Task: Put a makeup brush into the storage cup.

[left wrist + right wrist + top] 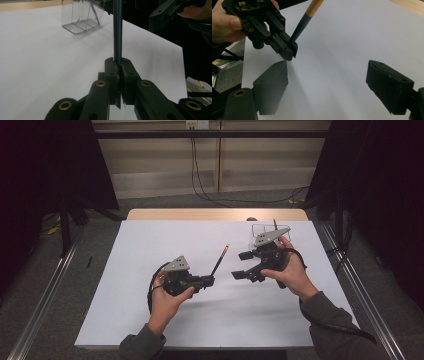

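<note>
From the high view we judge a handover in hand: the left gripper [209, 281] should keep the pencil [220, 259] steady near mid-table until the right gripper [242, 266], empty with jaws spread, closes squarely on the shaft. In the left gripper view we find the jaws clamped on the pencil's lower end, a clear holder [81, 15] standing far left. In the right gripper view the wide jaws touch nothing.

A lab recording booth: white-covered table [150, 320] between black curtains [45, 165], metal rails [45, 295] and cables [200, 175].
</note>
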Available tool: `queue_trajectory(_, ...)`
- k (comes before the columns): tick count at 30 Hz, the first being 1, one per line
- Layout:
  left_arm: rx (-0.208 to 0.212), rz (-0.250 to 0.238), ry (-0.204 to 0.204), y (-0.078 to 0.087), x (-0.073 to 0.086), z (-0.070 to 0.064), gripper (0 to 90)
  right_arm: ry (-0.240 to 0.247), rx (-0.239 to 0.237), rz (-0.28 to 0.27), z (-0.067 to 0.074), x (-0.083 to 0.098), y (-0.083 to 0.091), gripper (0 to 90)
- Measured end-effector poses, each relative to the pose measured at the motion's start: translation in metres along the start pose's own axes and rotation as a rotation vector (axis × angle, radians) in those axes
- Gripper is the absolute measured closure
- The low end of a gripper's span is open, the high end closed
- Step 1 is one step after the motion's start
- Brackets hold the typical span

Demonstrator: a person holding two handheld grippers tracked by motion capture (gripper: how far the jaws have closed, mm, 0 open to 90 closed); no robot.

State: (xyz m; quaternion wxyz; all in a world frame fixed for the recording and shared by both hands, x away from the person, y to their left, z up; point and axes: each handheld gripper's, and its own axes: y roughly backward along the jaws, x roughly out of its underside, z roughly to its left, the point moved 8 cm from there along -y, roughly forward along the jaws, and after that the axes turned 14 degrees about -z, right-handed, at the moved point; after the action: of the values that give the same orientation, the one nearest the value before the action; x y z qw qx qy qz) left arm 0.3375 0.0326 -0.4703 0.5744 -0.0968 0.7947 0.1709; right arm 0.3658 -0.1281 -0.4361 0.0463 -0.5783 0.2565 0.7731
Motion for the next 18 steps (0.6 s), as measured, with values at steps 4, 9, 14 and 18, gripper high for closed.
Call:
queue_trajectory(4,0.012,-0.017,0.004,-0.004,0.002,-0.002,85.3,-0.010,-0.013,-0.020,0.001,-0.003,0.000,22.8)
queue_trajectory(9,0.008,-0.028,0.005,-0.008,0.003,-0.003,85.3,-0.031,-0.004,-0.067,0.000,-0.009,0.000,28.5)
queue_trajectory(14,0.015,-0.046,0.010,-0.011,0.000,-0.005,85.3,-0.061,-0.003,-0.123,-0.001,-0.015,0.000,36.1)
queue_trajectory(18,0.015,-0.045,0.014,-0.012,-0.001,-0.006,85.3,-0.071,-0.002,-0.146,-0.001,-0.018,-0.001,41.7)
